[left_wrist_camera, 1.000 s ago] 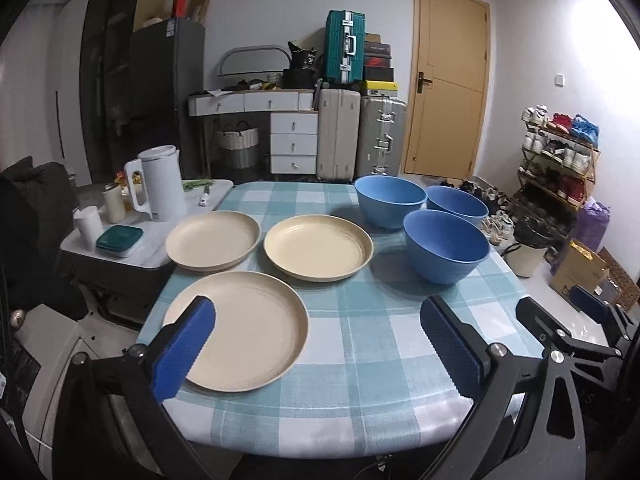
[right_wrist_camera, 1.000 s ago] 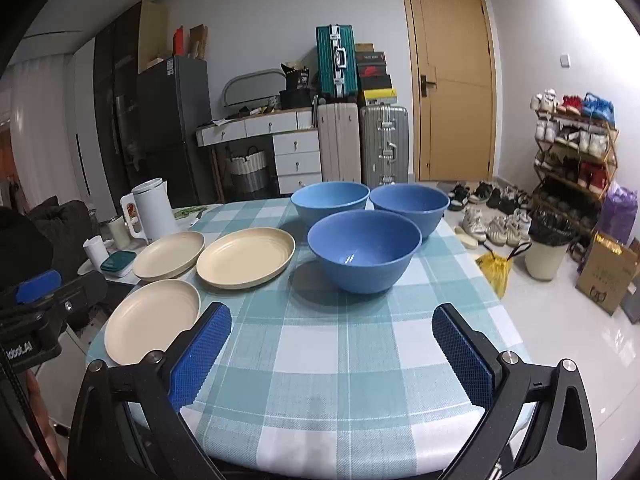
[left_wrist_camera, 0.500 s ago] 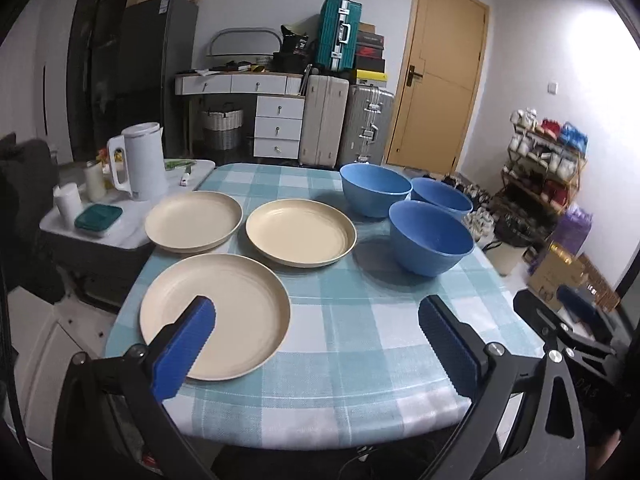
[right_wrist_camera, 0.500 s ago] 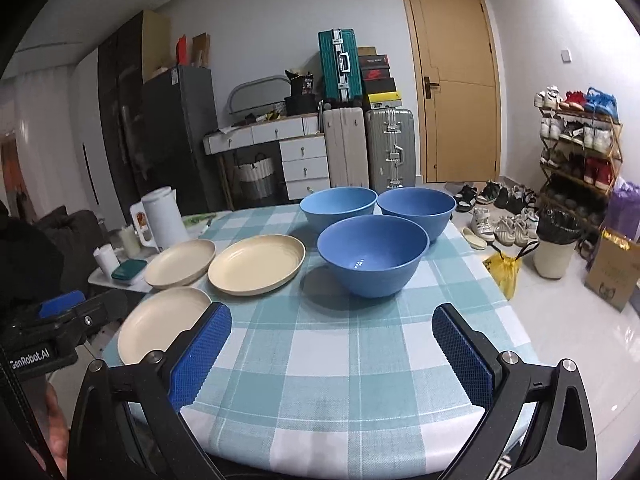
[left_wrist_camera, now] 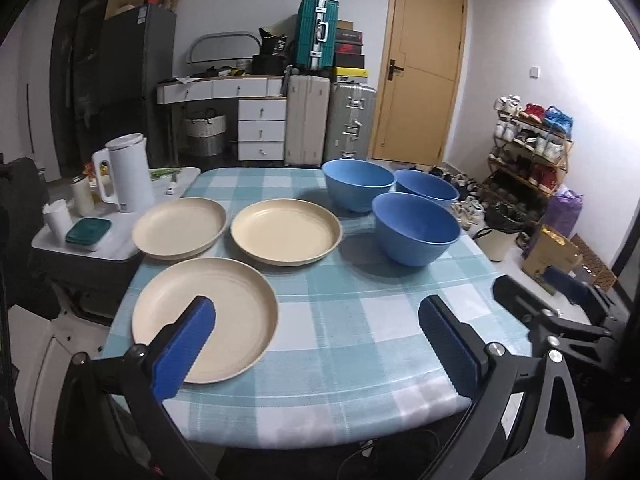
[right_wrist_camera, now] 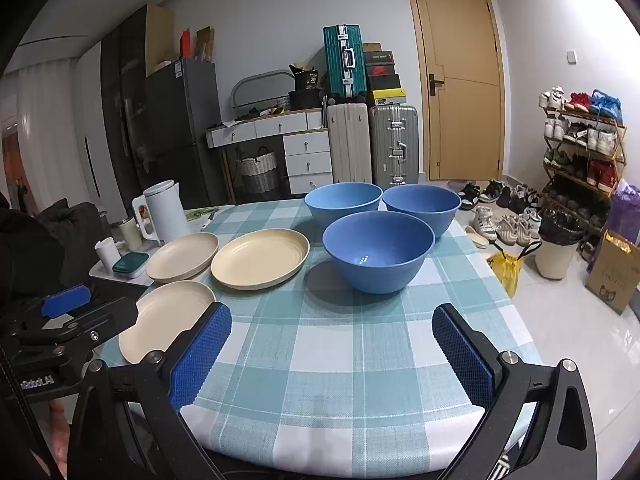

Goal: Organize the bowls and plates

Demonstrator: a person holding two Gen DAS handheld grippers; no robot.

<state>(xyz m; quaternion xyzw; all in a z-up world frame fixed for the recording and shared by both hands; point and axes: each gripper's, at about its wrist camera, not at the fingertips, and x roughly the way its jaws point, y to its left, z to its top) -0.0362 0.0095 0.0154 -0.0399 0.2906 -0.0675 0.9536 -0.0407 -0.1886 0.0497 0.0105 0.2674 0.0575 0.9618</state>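
Three cream plates lie on the checked tablecloth: a near plate (left_wrist_camera: 205, 316) (right_wrist_camera: 168, 320), a far-left plate (left_wrist_camera: 180, 232) (right_wrist_camera: 182, 256) and a middle plate (left_wrist_camera: 286, 236) (right_wrist_camera: 260, 258). Three blue bowls stand to their right: the nearest bowl (left_wrist_camera: 416, 228) (right_wrist_camera: 378, 250), a back-left bowl (left_wrist_camera: 358, 184) (right_wrist_camera: 344, 204) and a back-right bowl (left_wrist_camera: 426, 190) (right_wrist_camera: 422, 206). My left gripper (left_wrist_camera: 316, 334) hangs open over the table's front edge, its left finger above the near plate. My right gripper (right_wrist_camera: 332, 344) is open in front of the nearest bowl, holding nothing.
A side stand (left_wrist_camera: 116, 236) left of the table carries a white kettle (left_wrist_camera: 126, 172), cups and a green-lidded box (left_wrist_camera: 88, 230). Suitcases (left_wrist_camera: 308, 120), drawers and a door stand behind. A shoe rack (right_wrist_camera: 580, 148), bin and boxes line the right.
Both views have shifted slightly; the left gripper has backed off a little and the table looks a bit farther. Plates and bowls have not moved. Both grippers stay open.
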